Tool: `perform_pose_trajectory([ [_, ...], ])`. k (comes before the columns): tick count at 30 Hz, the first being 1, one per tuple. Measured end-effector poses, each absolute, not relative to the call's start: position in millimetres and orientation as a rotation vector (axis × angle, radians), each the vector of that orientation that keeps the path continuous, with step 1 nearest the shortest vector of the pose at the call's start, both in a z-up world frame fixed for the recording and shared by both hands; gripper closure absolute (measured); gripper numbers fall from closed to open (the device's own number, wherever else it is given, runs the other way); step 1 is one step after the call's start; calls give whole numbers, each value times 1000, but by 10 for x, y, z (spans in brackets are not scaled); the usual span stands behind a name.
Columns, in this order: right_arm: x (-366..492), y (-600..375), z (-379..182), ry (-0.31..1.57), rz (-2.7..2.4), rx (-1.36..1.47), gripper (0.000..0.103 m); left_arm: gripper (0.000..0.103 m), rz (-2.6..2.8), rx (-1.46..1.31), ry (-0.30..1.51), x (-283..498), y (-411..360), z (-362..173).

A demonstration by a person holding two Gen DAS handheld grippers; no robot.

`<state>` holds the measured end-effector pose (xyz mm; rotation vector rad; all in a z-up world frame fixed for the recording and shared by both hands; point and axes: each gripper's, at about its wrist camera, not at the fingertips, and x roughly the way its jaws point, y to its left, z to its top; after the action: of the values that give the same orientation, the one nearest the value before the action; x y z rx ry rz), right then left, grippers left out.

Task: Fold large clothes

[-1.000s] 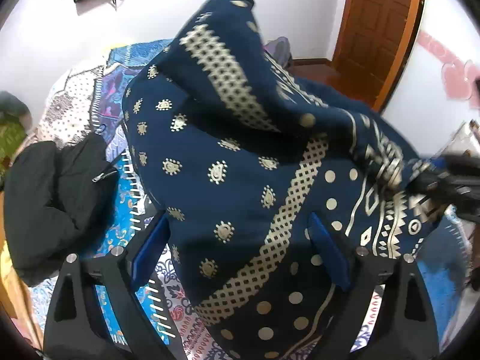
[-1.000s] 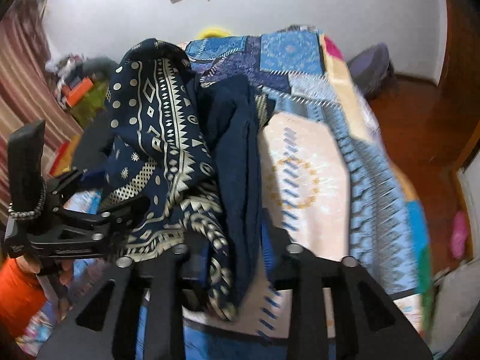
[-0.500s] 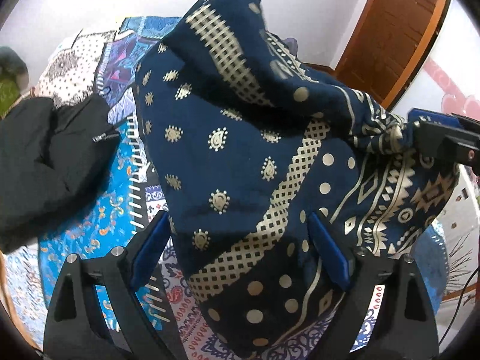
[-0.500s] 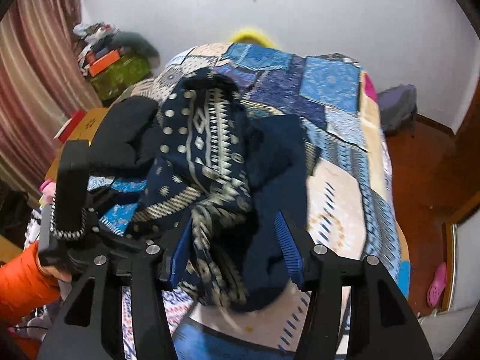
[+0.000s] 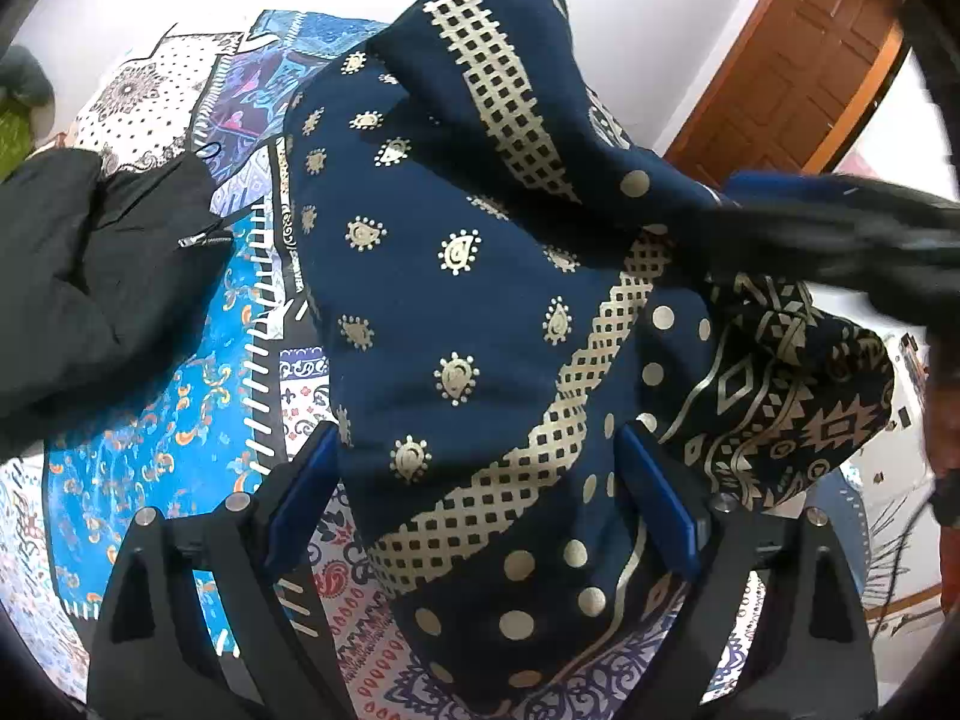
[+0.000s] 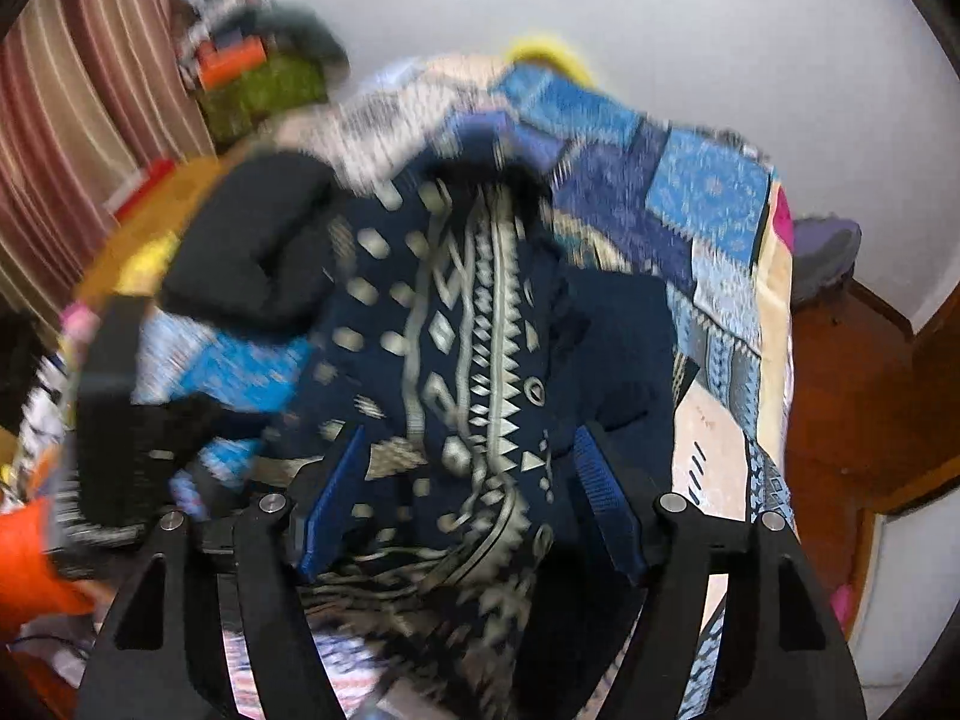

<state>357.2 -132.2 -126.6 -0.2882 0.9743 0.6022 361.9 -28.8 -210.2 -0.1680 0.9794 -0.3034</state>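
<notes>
A large navy cloth [image 5: 450,300] with gold dots, paisley and lattice bands is heaped on the patchwork bed. My left gripper [image 5: 480,468] stands wide over its near end; the cloth runs between the blue pads without being pinched. In the right wrist view the same cloth [image 6: 480,330], here in zigzag bands, hangs between the fingers of my right gripper [image 6: 468,504]. Those jaws are opening and the pads stand off the fabric. The right gripper [image 5: 840,240] also shows as a dark blur over the cloth's right side.
A black zipped jacket [image 5: 90,276] lies on the bed quilt [image 5: 180,408] left of the cloth. A wooden door [image 5: 798,72] stands at the far right. Striped curtains [image 6: 78,120], piled belongings and an orange sleeve [image 6: 30,564] are at the left.
The right gripper's jaws have spread from a tight pinch on the cloth to a wide gap. That gripper has swung across, blurring its view. The left gripper rolled slightly.
</notes>
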Motion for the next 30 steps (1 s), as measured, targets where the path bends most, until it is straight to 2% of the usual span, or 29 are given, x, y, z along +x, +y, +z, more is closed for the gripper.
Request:
perform_pose_trajectory([
  [4,3788,-1337,-1373,1001,572,-284,36,12,-303,-183,981,3610,-271,-2121],
  [11,4244,-2172,-1303,966,307,-33,36,12,-302,-183,988,3628,-284,-2124],
  [17,4170,-2637,-1385,1023,276,19,36,12,-294,-171,984,3616,-287,-2128],
  [24,3811,-2372,-894,924,477,68,36,12,-265,-142,956,3531,-334,-1902],
  [30,3809,-2005,-1064,966,569,67,36,12,-226,-208,828,3578,-53,-1355],
])
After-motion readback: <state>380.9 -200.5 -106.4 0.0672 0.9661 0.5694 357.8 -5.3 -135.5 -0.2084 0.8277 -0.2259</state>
